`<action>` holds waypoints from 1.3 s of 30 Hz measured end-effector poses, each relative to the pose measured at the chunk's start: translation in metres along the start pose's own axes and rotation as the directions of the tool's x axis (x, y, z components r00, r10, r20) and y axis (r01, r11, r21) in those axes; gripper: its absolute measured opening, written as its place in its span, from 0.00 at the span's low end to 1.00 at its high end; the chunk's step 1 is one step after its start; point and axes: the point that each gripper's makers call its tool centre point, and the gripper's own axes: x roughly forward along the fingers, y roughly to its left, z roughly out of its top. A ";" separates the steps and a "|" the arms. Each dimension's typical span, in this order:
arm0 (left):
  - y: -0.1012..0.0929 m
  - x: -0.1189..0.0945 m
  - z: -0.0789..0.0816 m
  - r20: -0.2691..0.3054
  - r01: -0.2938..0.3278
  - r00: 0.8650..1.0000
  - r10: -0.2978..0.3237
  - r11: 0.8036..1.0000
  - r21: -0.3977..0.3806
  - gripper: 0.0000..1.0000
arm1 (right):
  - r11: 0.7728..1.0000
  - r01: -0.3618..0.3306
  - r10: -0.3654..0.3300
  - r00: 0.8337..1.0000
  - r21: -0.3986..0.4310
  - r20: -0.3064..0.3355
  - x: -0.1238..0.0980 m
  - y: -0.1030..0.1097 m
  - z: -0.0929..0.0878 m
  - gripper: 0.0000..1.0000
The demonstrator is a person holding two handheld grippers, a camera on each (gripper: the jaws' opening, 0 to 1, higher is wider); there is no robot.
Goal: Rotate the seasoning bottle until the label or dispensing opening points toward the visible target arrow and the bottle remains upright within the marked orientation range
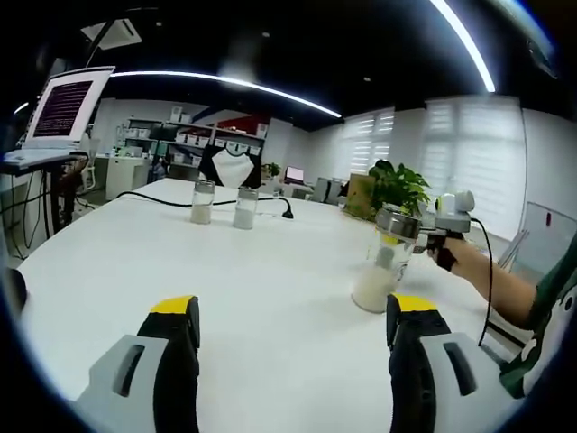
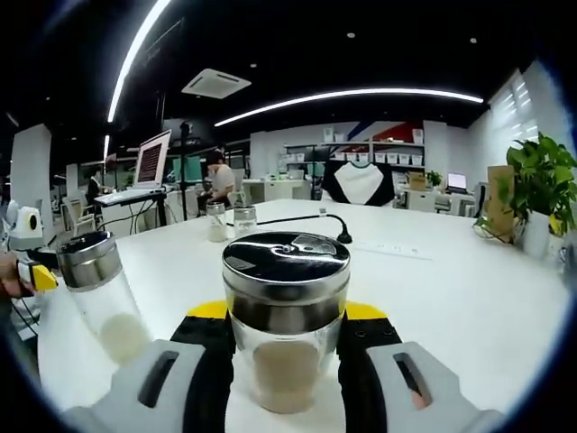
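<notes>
White and smooth, the table (image 1: pixel 270 280) has much free surface in the left gripper view: its near part is bare, and its far edge runs in front of shelves and office desks. The left gripper (image 1: pixel 293 329) has its two fingers (image 1: pixel 176 338) wide apart, black with yellow tips, and nothing is between them.

To the right of them stands the seasoning bottle (image 1: pixel 383 266), clear glass with a steel lid and white powder in the bottom, a little tilted. The right gripper (image 1: pixel 431 236), held by a hand (image 1: pixel 469 262), is at its upper part.

In the right gripper view the seasoning bottle (image 2: pixel 286 311) is between the fingers (image 2: pixel 365 352), which lie close on both sides of the glass and seem to press it. Its round lid is shiny metal with a flap.

A second bottle (image 2: pixel 99 298) of the same kind leans at the left, near the table edge.

Two small jars (image 2: pixel 230 221) stand far back, side by side but apart, with one black cable (image 2: pixel 297 216) behind them. One laptop (image 2: pixel 149 162) is on a stand at the left, and one green plant (image 2: pixel 541 180) is at the right edge.
</notes>
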 end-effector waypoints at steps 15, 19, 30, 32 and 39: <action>0.001 -0.001 0.000 0.001 -0.002 1.000 0.002 1.000 -0.001 0.90 | 1.000 -0.015 0.015 1.000 0.001 -0.002 -0.028 0.019 -0.008 0.43; 0.001 -0.001 0.000 0.003 -0.002 1.000 0.002 1.000 -0.001 0.90 | 1.000 -0.018 0.018 1.000 0.005 -0.008 -0.035 0.022 -0.010 0.43; -0.003 0.000 0.001 0.003 0.005 1.000 -0.005 1.000 0.002 0.90 | 0.999 -0.043 0.043 0.999 0.007 -0.024 -0.054 0.034 -0.017 0.43; -0.003 -0.001 0.001 0.004 0.005 1.000 -0.005 1.000 0.003 0.90 | 0.999 -0.048 0.048 0.998 0.005 -0.027 -0.056 0.037 -0.018 0.43; -0.005 -0.001 0.001 0.003 0.007 1.000 -0.007 1.000 0.004 0.90 | 0.998 -0.058 0.058 0.998 0.008 -0.021 -0.063 0.041 -0.019 0.43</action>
